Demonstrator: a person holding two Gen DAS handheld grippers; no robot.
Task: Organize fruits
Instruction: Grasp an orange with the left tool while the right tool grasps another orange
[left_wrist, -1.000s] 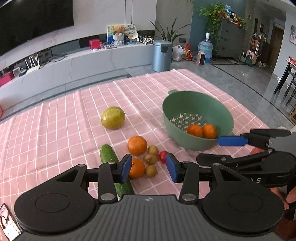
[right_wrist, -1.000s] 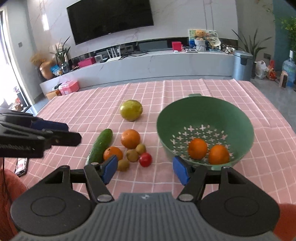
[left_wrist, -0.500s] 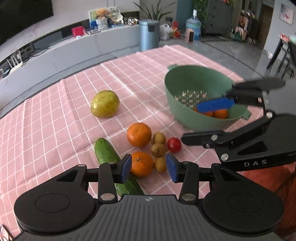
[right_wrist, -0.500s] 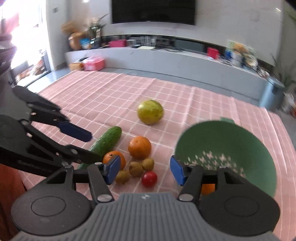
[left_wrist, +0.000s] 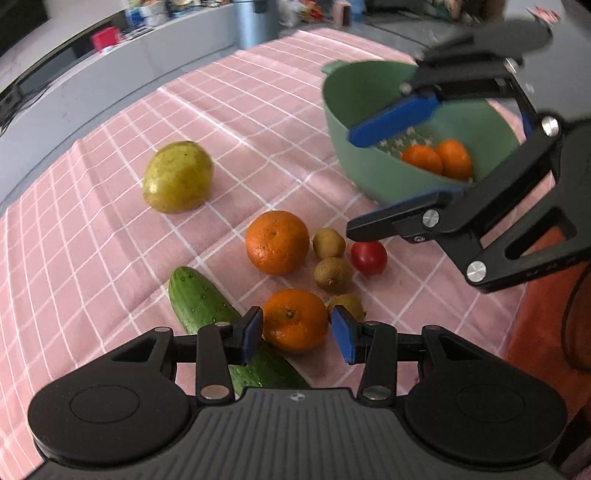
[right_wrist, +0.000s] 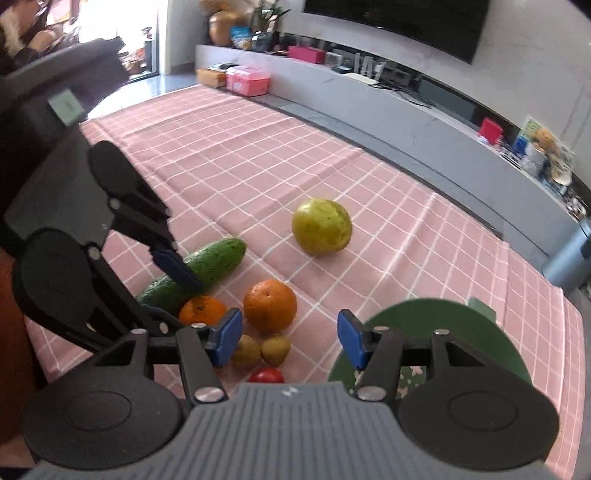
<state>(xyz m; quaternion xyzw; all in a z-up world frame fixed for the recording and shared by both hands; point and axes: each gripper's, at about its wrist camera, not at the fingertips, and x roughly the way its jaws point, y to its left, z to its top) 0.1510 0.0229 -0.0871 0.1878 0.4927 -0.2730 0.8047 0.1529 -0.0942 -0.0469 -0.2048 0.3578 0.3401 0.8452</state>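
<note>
1. Pink checked tablecloth with white grid lines (left_wrist: 110, 258) covers the table; fruit lies loose on it.
2. Left gripper with blue pads (left_wrist: 297, 334) points steeply down, jaws apart, straddling the near small orange tangerine (left_wrist: 295, 319). Pads sit just beside its flanks; contact not clear, so not gripping as far as visible.
3. Long green bumpy cucumber (left_wrist: 207, 310) lies diagonally just left of that tangerine, partly under the left gripper's finger.
4. Larger round orange (left_wrist: 277, 242) sits behind the tangerine, near it.
5. Three small brown-green kiwi-like fruits (left_wrist: 332, 271) cluster right of the oranges; small red tomato (left_wrist: 368, 257) touching or just beside them.
6. Big yellow-green round fruit (left_wrist: 178, 177) sits alone, well apart, at far left.
7. Green plastic colander bowl (left_wrist: 354, 162) at right holds two orange tangerines (left_wrist: 437, 158).
8. Right gripper, black frame with blue pads (right_wrist: 290, 338), jaws closing with nothing between them; it hovers above the kiwi cluster and tomato, lower finger tip near the tomato in the left wrist view.
9. Background is blurred: grey low counter (right_wrist: 406, 107), dark TV screen (right_wrist: 399, 22).
</note>
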